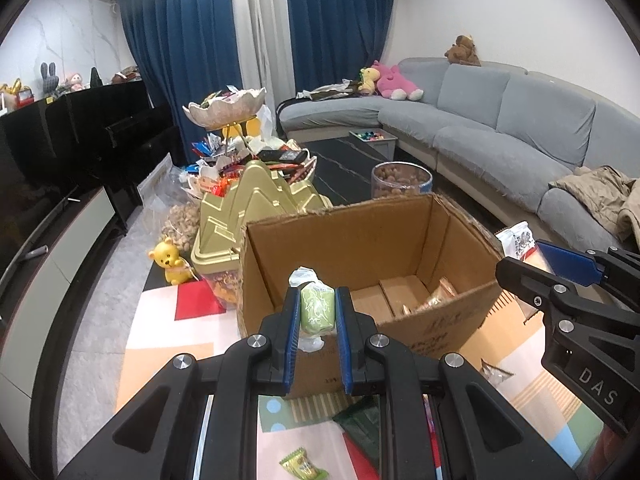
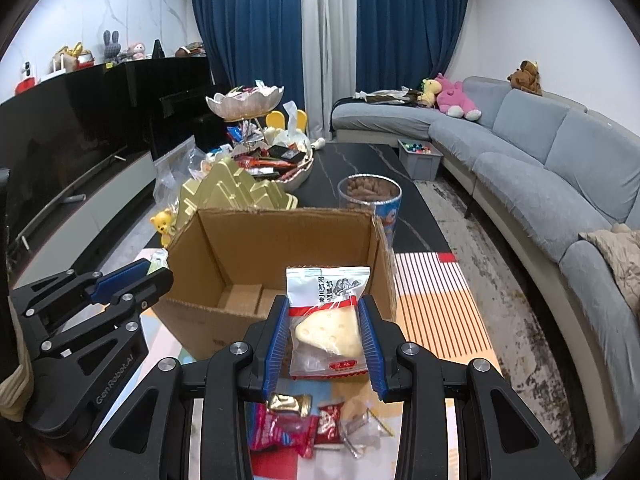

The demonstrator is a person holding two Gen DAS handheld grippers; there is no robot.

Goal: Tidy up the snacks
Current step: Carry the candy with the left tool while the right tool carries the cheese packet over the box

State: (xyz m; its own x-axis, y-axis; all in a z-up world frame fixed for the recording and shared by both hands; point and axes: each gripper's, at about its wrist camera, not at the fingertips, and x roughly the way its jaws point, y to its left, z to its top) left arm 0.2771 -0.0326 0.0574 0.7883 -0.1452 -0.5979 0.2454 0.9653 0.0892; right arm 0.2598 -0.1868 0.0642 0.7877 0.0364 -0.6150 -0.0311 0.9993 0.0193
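An open cardboard box point(image 1: 360, 240) point(image 2: 280, 236) stands on the table right ahead of both grippers. My left gripper point(image 1: 318, 312) is shut on a small green wrapped snack point(image 1: 317, 307), held just before the box's near wall. Between the pads of my right gripper point(image 2: 325, 330), shut on it, is a clear packet with a pale cheese-shaped wedge point(image 2: 328, 312), at the box's near rim. Each gripper shows in the other's view: the right gripper point(image 1: 568, 288) beside the box, the left gripper point(image 2: 120, 280) at the box's left corner. A few wrapped snacks point(image 1: 432, 298) lie on the box floor.
Loose snacks point(image 2: 304, 424) lie on the patterned mat below my right gripper; a green packet point(image 1: 302, 466) lies below the left. Behind the box stand a gold container point(image 1: 248, 208), a clear tub of brown snacks point(image 2: 368, 196), a tiered bowl of sweets point(image 1: 228, 108) and a yellow bear point(image 1: 172, 262). A grey sofa point(image 1: 520, 132) runs along the right.
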